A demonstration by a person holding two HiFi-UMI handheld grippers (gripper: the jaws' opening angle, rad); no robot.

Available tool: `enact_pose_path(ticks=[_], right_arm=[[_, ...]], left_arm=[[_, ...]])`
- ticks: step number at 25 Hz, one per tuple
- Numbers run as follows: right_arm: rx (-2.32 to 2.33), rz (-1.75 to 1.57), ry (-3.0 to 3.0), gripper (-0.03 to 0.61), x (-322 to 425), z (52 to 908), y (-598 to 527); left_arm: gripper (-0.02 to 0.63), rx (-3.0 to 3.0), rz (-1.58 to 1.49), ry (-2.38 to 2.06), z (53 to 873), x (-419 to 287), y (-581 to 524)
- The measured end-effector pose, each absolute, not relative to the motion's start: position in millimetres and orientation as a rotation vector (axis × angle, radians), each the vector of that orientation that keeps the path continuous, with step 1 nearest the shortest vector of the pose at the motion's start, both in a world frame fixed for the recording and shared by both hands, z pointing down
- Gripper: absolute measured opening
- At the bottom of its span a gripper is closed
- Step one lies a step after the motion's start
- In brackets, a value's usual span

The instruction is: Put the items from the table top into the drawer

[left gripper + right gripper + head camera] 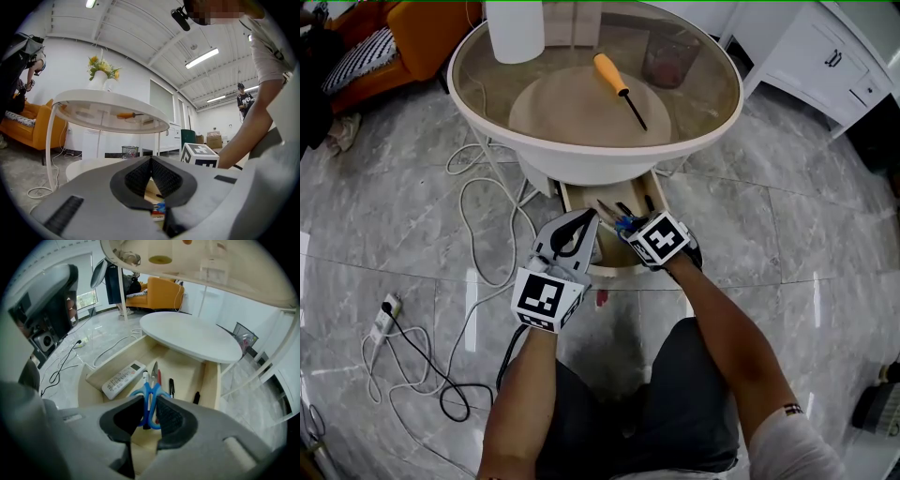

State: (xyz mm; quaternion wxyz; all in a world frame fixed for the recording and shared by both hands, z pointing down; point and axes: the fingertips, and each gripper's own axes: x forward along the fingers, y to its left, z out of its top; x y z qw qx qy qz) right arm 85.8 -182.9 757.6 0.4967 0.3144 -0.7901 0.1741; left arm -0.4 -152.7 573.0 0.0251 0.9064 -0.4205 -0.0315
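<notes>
Between right tongs, scissors (blades forward)

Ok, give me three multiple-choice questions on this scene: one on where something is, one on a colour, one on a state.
1. Where does the screwdriver lie?
A on the table top
B in the drawer
C between the jaws of the right gripper

2. What colour are the handles of the scissors?
A red
B blue
C green

3. How does the drawer stand?
A pushed shut
B lifted out of the table
C pulled open

Answers:
1 A: the head view shows the screwdriver resting on the glass top, inside the rim.
2 B: the right gripper view shows blue handles clamped between the jaws.
3 C: the drawer sticks out below the table, with the remote and pens showing inside it.
</notes>
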Motion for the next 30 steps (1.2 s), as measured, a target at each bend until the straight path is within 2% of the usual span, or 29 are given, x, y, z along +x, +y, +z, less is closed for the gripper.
enact_pose_path(ticks=[15, 20, 23, 30], right_arm=[[0.761, 0.442, -1.968, 0.089, 79.6, 756.7, -185.8], [0.779, 0.408, -2.039, 0.051, 76.1, 741.6, -186.1], [0.800, 0.381, -2.051, 0.002, 79.7, 734.3, -186.6], [0.852, 0.381, -2.136, 0.002, 79.4, 705.1, -180.4]], left_arm=[[0.000, 2.791, -0.093, -1.287, 578.7, -3.1, -156.4], [0.000, 2.784, -0.084, -1.283, 581.1, -5.0, -155.7], [0.000, 2.782, -0.077, -1.282, 582.3, -4.8, -155.7], [0.000, 2.807, -0.022, -1.257, 583.7, 3.0, -148.3]])
